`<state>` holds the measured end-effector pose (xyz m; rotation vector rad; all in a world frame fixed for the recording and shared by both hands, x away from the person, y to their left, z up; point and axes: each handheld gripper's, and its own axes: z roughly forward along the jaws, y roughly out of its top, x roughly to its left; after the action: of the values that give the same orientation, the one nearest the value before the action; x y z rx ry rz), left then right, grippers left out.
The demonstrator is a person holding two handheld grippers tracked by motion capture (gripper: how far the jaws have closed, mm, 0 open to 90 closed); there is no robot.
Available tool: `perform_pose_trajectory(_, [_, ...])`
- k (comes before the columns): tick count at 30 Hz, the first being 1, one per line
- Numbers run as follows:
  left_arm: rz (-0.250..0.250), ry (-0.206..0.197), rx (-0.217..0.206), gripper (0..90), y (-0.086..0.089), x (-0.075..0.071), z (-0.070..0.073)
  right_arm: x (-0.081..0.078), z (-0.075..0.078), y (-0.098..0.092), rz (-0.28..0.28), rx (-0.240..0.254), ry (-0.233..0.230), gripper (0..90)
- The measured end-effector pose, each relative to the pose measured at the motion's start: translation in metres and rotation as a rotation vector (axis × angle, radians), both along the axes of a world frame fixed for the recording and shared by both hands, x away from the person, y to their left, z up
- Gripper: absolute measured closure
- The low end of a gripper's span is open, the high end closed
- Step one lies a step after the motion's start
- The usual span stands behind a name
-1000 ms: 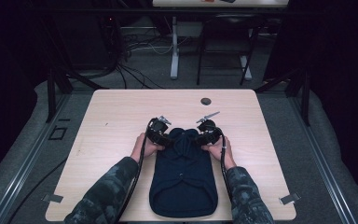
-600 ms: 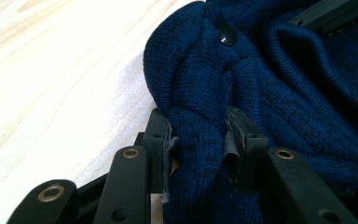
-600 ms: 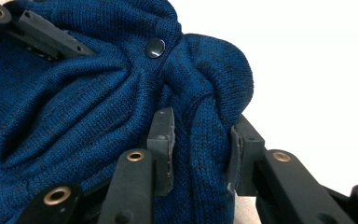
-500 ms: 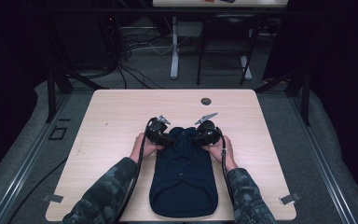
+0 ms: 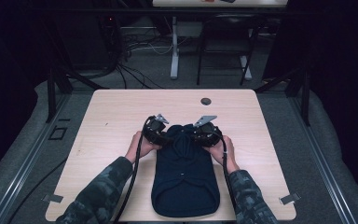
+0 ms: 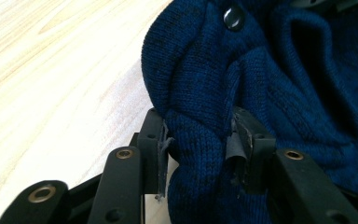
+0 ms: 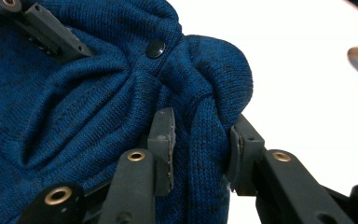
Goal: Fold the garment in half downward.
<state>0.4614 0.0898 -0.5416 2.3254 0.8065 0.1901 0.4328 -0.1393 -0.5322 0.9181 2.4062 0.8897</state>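
Navy knit sweater laid on tabletop, collar folds pinched by left hand-held gripper, jaws just loosened, apparently still gripping, and right hand-held gripper.

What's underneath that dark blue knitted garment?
The blue knitted garment lies on the wooden table. Its far end is bunched between the left gripper and right gripper. Whatever lies beneath the fabric is covered.
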Motion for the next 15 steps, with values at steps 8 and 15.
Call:
perform_pose_trajectory(8, [-0.028,-0.015,0.007,60.9,0.003,-0.007,0.01,-0.011,0.009,0.001,0.016,-0.007,-0.066,66.7])
perform_pose_trajectory(15, [-0.059,-0.075,-0.007,65.7,0.004,-0.015,0.021,-0.019,0.017,-0.004,0.025,0.016,-0.114,66.6])
